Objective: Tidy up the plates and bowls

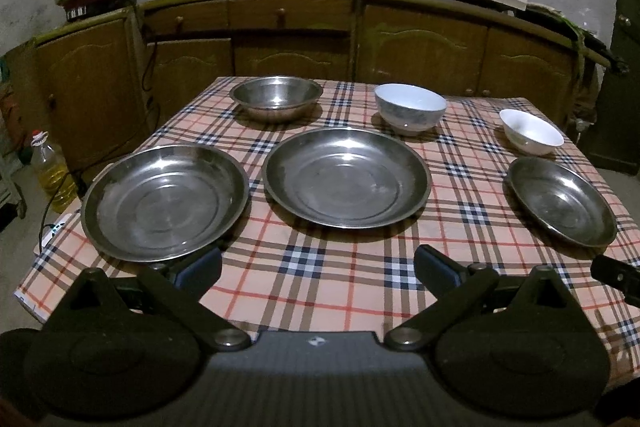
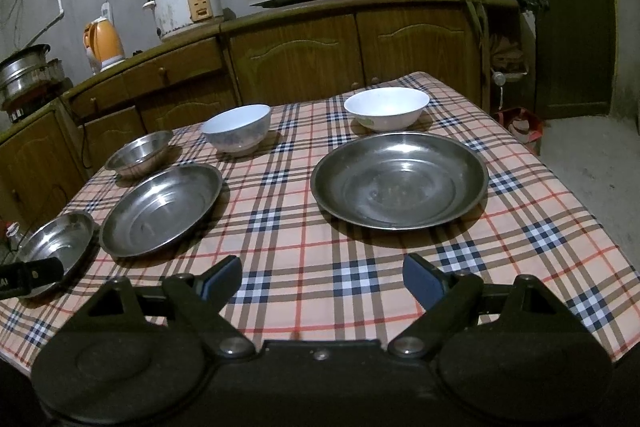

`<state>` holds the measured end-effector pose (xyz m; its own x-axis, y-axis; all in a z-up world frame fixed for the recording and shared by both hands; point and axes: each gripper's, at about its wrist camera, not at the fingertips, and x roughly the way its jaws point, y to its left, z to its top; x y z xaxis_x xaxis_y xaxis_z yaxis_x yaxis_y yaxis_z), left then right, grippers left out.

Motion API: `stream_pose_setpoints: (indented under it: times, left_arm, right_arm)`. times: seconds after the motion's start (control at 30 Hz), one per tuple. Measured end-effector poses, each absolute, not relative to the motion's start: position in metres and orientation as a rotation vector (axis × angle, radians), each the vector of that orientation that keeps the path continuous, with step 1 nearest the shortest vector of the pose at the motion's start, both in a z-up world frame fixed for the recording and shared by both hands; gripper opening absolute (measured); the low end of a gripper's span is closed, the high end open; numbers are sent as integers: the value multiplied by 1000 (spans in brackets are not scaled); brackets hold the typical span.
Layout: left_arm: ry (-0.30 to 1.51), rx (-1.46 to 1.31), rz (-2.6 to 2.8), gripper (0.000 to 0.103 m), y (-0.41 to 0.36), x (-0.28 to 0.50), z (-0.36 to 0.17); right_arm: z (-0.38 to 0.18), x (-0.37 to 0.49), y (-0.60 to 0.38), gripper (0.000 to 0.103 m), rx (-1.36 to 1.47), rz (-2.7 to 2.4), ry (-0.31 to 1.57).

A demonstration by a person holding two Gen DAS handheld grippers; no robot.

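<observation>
Left wrist view: the left gripper hangs over the near edge of a checked tablecloth, its jaws spread wide with nothing between them. Three steel plates lie in a near row — a left plate just beyond the left finger, a middle plate, and a right plate well apart from it. Behind them stand a steel bowl, a patterned white bowl and a plain white bowl. All sit upright, mouths up; being round, none has a long axis.

Right wrist view: the right gripper is likewise spread and empty, facing the right plate, with the plain white bowl just behind it. The middle plate, patterned bowl and steel bowl lie to the left.

Handling, as a judgement: the steel plates look light, stiff and slippery — best pinched at the raised rim. The white bowls look ceramic, heavier and breakable; grip the rim wall and set down gently.
</observation>
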<state>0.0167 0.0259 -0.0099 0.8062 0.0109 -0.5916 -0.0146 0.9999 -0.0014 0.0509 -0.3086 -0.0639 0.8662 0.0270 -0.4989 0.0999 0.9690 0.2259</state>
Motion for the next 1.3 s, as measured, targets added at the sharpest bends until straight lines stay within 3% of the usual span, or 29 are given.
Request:
stream_pose_setpoints:
  times: [1.3]
  left_arm:
    - [702,-45,78,103,60,58,-33]
  right_arm:
    - [-76,91,-291,103,194,-19,564]
